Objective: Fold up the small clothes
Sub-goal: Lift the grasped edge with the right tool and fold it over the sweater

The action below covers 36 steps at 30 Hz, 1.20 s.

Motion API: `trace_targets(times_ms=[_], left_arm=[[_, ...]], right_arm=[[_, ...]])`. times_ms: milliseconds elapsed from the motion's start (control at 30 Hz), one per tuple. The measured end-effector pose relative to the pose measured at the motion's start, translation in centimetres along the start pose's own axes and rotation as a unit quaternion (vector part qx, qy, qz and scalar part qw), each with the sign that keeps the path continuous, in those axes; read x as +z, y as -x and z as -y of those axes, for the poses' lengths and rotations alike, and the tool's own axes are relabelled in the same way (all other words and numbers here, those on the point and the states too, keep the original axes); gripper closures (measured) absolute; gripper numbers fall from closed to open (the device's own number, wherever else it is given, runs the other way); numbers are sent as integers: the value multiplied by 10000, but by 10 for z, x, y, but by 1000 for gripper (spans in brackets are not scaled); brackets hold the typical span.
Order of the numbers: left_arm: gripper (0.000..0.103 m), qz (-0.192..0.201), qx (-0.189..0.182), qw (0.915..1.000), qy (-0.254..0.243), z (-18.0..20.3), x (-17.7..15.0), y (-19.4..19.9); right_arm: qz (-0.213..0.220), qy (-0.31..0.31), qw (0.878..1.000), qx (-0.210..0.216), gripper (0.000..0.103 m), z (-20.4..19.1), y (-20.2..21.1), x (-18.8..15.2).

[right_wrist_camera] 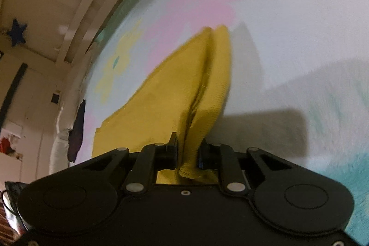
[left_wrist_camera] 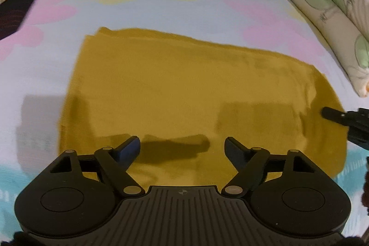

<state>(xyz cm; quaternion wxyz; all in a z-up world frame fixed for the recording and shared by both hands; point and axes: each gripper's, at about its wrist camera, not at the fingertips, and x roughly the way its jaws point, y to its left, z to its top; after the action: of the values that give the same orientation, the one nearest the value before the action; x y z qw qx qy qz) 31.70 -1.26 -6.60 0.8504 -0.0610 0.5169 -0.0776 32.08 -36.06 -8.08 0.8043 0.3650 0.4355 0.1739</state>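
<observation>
- A mustard-yellow knit garment point(left_wrist_camera: 184, 89) lies folded into a broad rectangle in the middle of the left wrist view, flat on a pale bedsheet printed with pink and yellow flowers point(left_wrist_camera: 161, 10).
- The left hand-held gripper point(left_wrist_camera: 182, 149) sits at the bottom centre of that view, above the garment's near edge; its two dark fingers stand wide apart with nothing between them, and their shadow falls on the cloth.
- At the right edge of the same view, a black finger of the right hand-held gripper point(left_wrist_camera: 332, 113) reaches in at the garment's right end.
- In the right wrist view the right hand-held gripper point(right_wrist_camera: 188, 153) is at the lower centre, its jaws drawn close and clamped on a bunched fold of the yellow garment point(right_wrist_camera: 198, 93), which stands up between the pads and runs away toward the upper centre of the frame.
- The rest of the cloth spreads flat to the left of that raised fold.
- A cream pillow with green leaf print point(left_wrist_camera: 327, 15) lies along the upper right of the left wrist view, apart from the garment.
- A dark piece of cloth point(left_wrist_camera: 16, 10) shows at the upper left edge of the bed.
- A blue star point(right_wrist_camera: 16, 32) is on the wall in the upper left of the right wrist view.
</observation>
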Motion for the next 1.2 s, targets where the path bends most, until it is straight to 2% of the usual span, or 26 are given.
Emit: trace_targets(times_ms=[133,400,667,867,1200], left_arm=[[23,157,67,9998,125,-16,5,13],[23,474,193,9980,367,-52,15,40],[23,564,325,9954,698,-93,19,51],[23,592,363,9938,864,-119,16,61],[23,512,429,9924,1034,-148,8,61]], right_arm=[[53,60,9998,159,77,-25,2,2],[-36,-107,9975,697,77,-61,-27,-8],[-187,-115,9933,1137,77,-101,-57,-24],[-374,-8,9908,1299,77,-125,-80,-38],[-759,471,9900,1091,77,-146,-107,-64]])
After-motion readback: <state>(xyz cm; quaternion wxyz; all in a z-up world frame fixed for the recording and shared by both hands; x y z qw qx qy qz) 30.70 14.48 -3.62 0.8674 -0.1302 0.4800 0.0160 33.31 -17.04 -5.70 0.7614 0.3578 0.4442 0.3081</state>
